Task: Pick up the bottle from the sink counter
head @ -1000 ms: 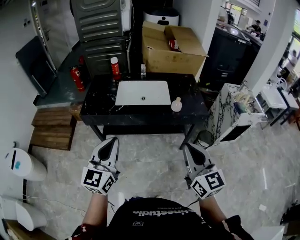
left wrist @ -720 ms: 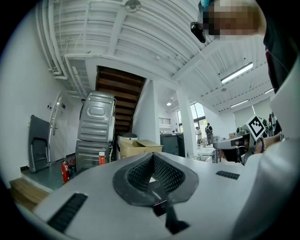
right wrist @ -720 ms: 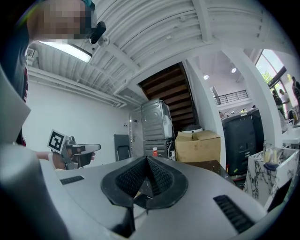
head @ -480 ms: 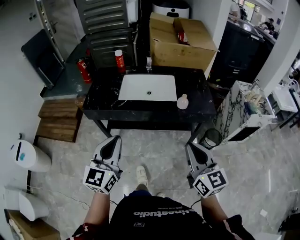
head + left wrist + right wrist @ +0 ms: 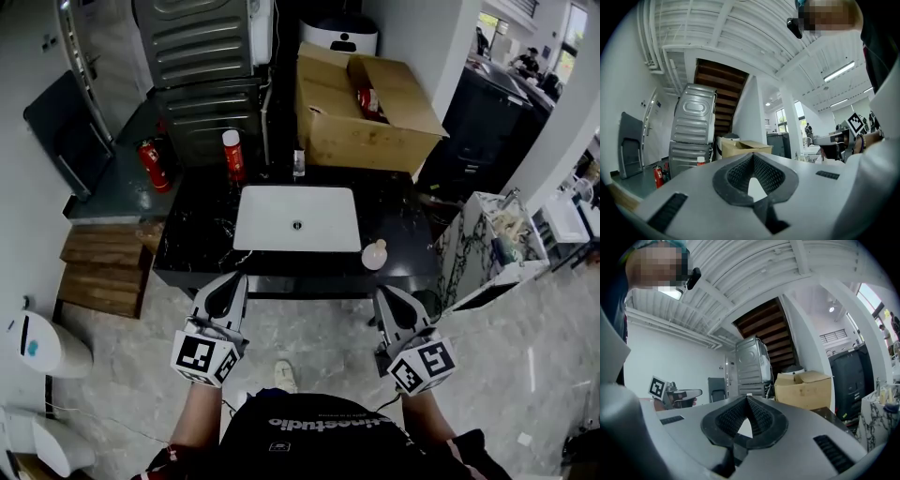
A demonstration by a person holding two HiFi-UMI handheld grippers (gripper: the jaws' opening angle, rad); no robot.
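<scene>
White letters on the black shirt (image 5: pixel 319 439), low down between the left gripper (image 5: pixel 230 283) and the right gripper (image 5: pixel 386 298), just behind both. Looks like "inostudio", with the first letter not clear. A smaller line of print close by on the same shirt, too tiny to read. Black-and-white square marks on the back end of each gripper, with no letters or numbers in them. Far ahead of the left gripper, a red can (image 5: pixel 232 156) with a white cap, its label too small to read.
</scene>
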